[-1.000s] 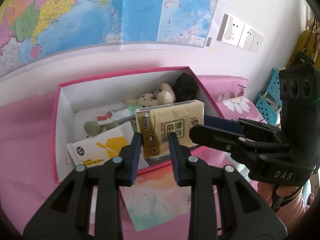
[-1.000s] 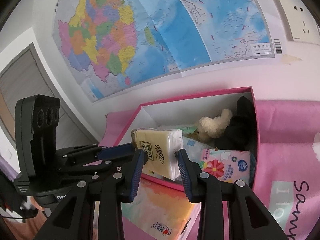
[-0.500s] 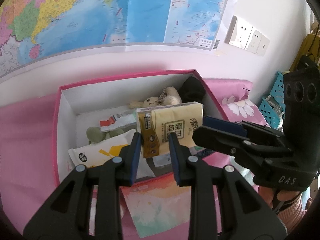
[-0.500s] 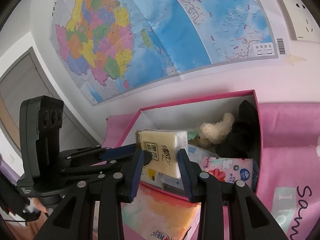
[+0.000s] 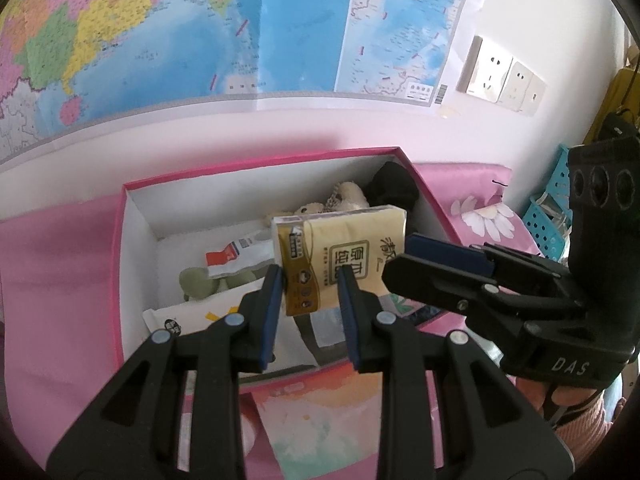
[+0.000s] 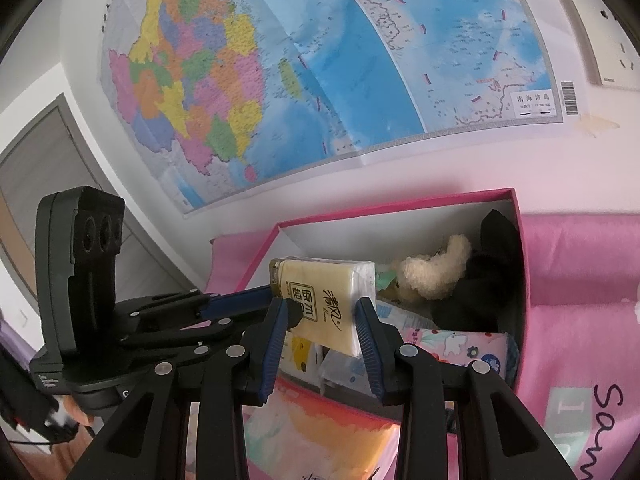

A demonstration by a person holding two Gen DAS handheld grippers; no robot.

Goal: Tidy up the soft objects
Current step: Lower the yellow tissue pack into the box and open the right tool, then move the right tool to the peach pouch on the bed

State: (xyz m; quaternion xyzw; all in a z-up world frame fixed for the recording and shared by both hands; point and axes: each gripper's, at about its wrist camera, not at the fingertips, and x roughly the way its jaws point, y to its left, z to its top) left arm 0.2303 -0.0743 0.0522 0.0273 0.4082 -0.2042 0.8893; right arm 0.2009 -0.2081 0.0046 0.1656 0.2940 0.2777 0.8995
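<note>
A yellow tissue pack [image 5: 340,256] hangs in the air above the open pink box [image 5: 120,256]. Both grippers hold it: my left gripper [image 5: 310,280] is shut on its left end, my right gripper [image 6: 322,312] is shut on its other end [image 6: 332,300]. The right gripper also shows in the left wrist view [image 5: 436,264], the left gripper in the right wrist view [image 6: 224,308]. Inside the box lie a beige plush toy [image 6: 436,268], a black soft item [image 6: 488,276], a white and yellow pack [image 5: 200,312] and a flowered tissue pack [image 6: 456,348].
An orange and teal tissue pack [image 5: 320,420] lies on the pink cloth [image 5: 52,300] in front of the box. A wall map [image 5: 240,40] hangs behind. Blue baskets [image 5: 548,220] stand at the right. Wall sockets [image 5: 504,76] sit above.
Both grippers have lifted the yellow tissue pack a little higher above the box. The grip on it is unchanged.
</note>
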